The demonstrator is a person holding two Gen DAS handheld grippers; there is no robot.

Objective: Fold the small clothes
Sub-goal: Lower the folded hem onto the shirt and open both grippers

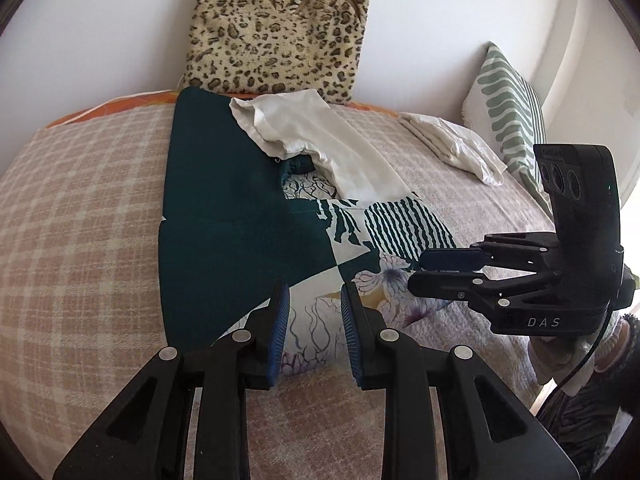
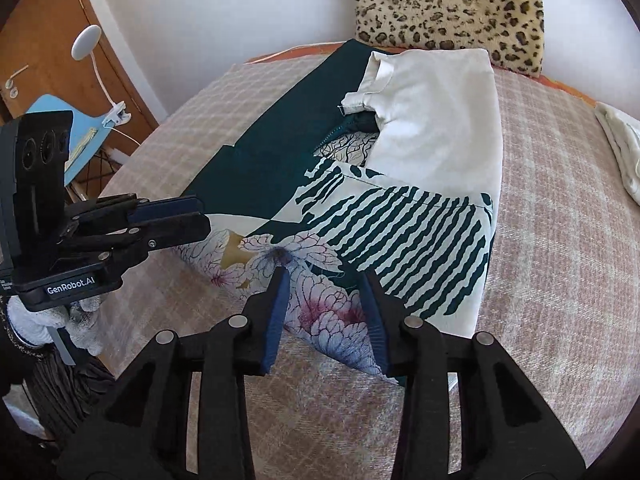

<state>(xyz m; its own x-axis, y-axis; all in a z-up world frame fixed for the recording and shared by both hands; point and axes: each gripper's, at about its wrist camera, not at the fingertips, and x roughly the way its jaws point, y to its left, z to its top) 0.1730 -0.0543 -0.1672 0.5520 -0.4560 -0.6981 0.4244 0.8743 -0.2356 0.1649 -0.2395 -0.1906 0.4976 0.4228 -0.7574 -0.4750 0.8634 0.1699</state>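
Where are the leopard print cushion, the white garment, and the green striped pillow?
leopard print cushion [image 1: 276, 32], left wrist view, centre of its face.
white garment [image 2: 436, 120], right wrist view, its flat middle.
green striped pillow [image 1: 508, 120], left wrist view, its front.

Right gripper [image 2: 325, 320] hovers with jaws apart over the floral corner of the folded patterned garment [image 2: 360, 216]. Left gripper [image 2: 192, 216] sits at that garment's left edge.

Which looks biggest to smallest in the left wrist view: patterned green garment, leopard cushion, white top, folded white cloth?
1. patterned green garment
2. leopard cushion
3. white top
4. folded white cloth

The cushion and the folded cloth lie farther from the camera, so their true sizes may be understated.
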